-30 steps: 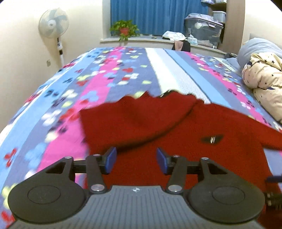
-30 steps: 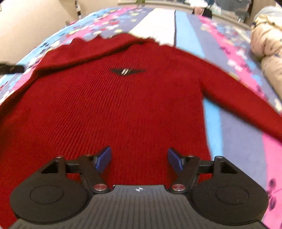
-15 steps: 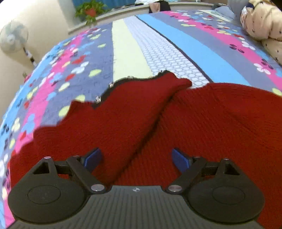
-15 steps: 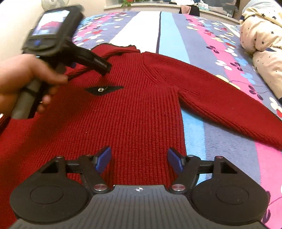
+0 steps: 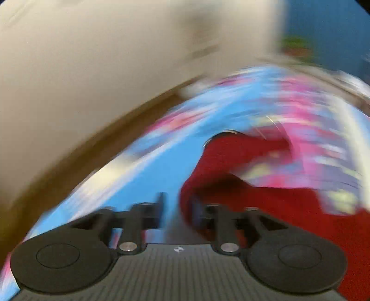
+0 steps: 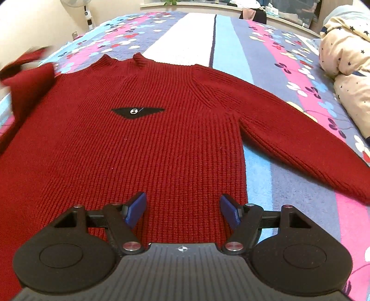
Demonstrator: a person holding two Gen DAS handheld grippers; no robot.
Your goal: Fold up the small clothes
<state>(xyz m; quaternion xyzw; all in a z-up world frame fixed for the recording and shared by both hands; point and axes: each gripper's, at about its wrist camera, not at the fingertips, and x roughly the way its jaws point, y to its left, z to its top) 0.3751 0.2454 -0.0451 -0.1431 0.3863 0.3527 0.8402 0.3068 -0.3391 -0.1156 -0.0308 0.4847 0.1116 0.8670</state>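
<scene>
A red knit sweater [image 6: 143,139] lies flat, front up, on the striped floral bedspread [image 6: 231,37], with a black triangular patch [image 6: 137,111] on the chest. Its right sleeve [image 6: 300,136] stretches out to the right. Its left sleeve [image 6: 27,76] is lifted and blurred at the left edge. My right gripper [image 6: 182,209] is open and empty, just above the sweater's lower hem. The left wrist view is heavily motion-blurred: my left gripper [image 5: 177,207] has its jaws close together, with red sleeve fabric [image 5: 233,166] at the right finger. Whether the jaws pinch the fabric is unclear.
A cream star-print quilt [image 6: 346,64] is bunched at the bed's right side. A standing fan [image 6: 86,14] and the wall are at the far left. A window ledge with a plant [image 6: 170,2] runs behind the bed. The bed's left edge shows in the left wrist view [image 5: 120,143].
My left gripper has swung off the sweater's body toward the bed's left edge and its jaws have narrowed. The left sleeve, folded over the chest before, is now lifted out to the left. My right gripper has held its place.
</scene>
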